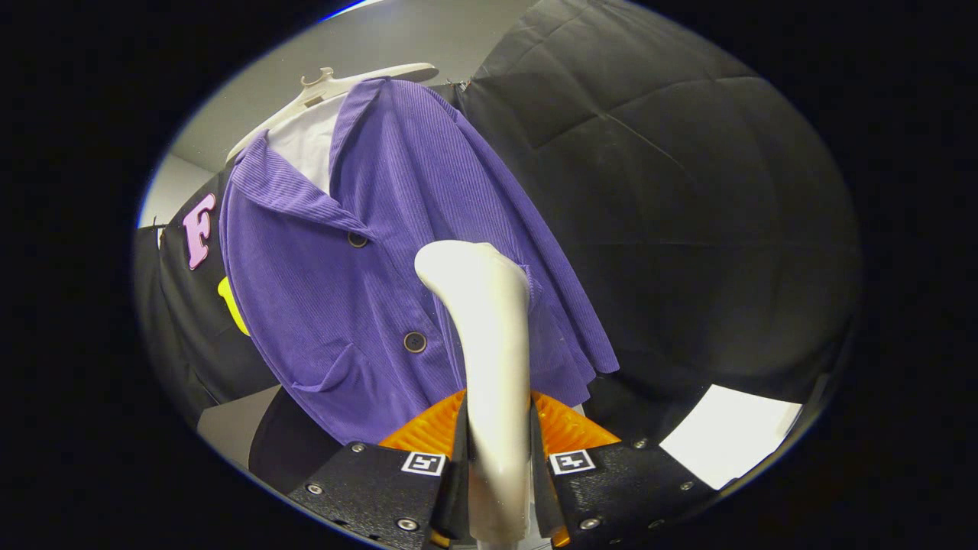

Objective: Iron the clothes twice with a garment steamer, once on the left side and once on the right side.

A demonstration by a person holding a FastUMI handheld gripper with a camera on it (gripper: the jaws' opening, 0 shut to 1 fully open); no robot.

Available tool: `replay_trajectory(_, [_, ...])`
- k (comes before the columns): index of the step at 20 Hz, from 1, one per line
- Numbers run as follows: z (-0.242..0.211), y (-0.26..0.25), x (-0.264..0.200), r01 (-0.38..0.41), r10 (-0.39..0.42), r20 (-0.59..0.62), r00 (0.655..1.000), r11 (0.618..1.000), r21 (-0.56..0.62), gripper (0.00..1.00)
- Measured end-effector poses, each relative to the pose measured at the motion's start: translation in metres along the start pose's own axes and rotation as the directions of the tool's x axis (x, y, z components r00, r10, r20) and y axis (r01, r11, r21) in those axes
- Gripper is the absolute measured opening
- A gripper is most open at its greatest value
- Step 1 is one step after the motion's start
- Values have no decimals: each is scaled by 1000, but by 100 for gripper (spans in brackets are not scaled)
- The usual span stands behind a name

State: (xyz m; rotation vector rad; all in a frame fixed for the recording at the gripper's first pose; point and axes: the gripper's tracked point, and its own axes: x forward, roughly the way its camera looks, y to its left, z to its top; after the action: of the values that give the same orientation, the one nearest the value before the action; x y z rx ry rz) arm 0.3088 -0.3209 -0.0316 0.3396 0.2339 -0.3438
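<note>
While the purple corduroy jacket (367, 275) hangs on its pale hanger (336, 88) against the black booth wall (672, 198), the eye goes left to right. Furthest to the left of the fingers, the jacket's collar and a white shirt (309, 145) beneath it sit high beyond them. Moving in, two dark buttons (415, 341) run down the front, and a patch pocket (328, 374) lies just ahead of the left finger. Now the centre: the gripper (498, 451) is clamped on the garment steamer (489, 359), both fingers pressing its white handle from either side, and the steamer rises straight up between them. Its head sits against or very close to the cloth, just right of the button line; actual contact cannot be judged. To the right of the fingers, the jacket's far edge hangs free, then bare wall, and a white sheet (726, 443) lies low beside the right finger.

As for progress, the steamer is in hand and up at the garment, so the pick-up is done. Which of the two passes this is cannot be read from here; nothing on the fabric marks a finished side. At least part of one stroke looks left to run.
</note>
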Motion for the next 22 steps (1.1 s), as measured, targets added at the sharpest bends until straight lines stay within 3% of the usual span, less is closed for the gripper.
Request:
replay_trajectory(5, [-8, 0, -5, -5, 5, 17, 1000, 1000, 1, 35])
replay_trajectory(9, [-6, -2, -23, 2, -3, 98, 995, 1000, 16, 35])
replay_trajectory(15, [-52, -10, 14, 58, -55, -69, 996, 997, 43, 35])
replay_trajectory(22, [-129, -17, 35, 113, -94, -245, 965, 991, 65, 35])
